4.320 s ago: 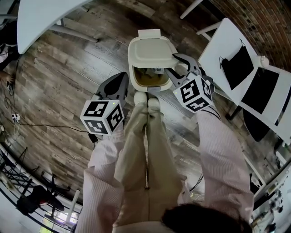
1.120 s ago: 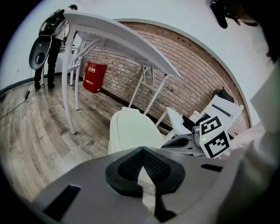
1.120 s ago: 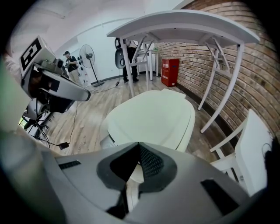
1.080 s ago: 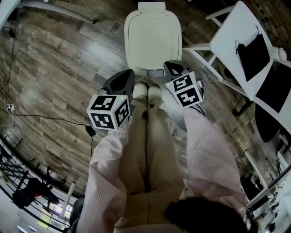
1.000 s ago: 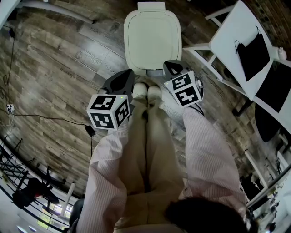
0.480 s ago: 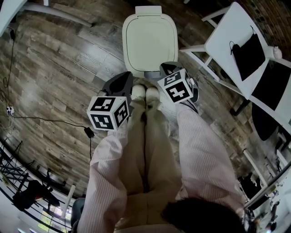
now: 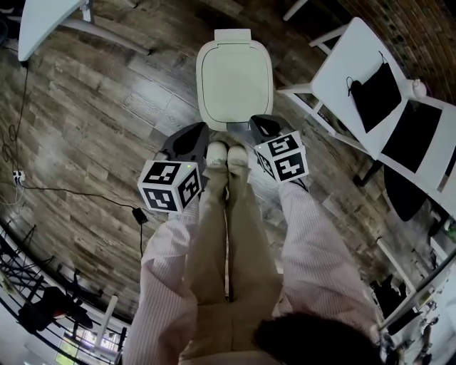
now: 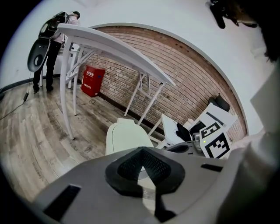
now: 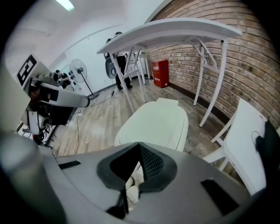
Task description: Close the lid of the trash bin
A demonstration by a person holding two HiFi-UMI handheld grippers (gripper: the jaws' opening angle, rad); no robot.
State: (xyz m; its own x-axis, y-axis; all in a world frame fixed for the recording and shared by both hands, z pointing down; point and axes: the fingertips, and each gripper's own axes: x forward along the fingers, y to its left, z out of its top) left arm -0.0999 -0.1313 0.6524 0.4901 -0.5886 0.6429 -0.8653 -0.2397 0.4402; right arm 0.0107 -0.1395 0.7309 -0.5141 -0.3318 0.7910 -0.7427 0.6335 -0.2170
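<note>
The cream trash bin [image 7: 235,80] stands on the wood floor just beyond the person's shoes, its lid lying flat and closed. My left gripper [image 7: 200,129] hangs at the bin's near left corner, above the floor, shut with nothing in it. At the near right corner my right gripper [image 7: 258,121] is likewise shut and empty. Neither one touches the bin. In the left gripper view the bin [image 8: 124,135] lies ahead of the closed jaw tips [image 8: 141,151]. The right gripper view shows the lid [image 9: 155,122] beyond its closed tips [image 9: 139,147].
A white folding table [image 7: 335,68] with black items on it stands right of the bin. Another white table [image 7: 50,21] is at the upper left. A black cable [image 7: 78,192] runs over the floor at left. A person [image 8: 52,39] stands far off.
The lid, open with my right gripper on it in the earliest frame, is closed. In the last second both grippers have lifted away from the bin, which looks smaller and farther.
</note>
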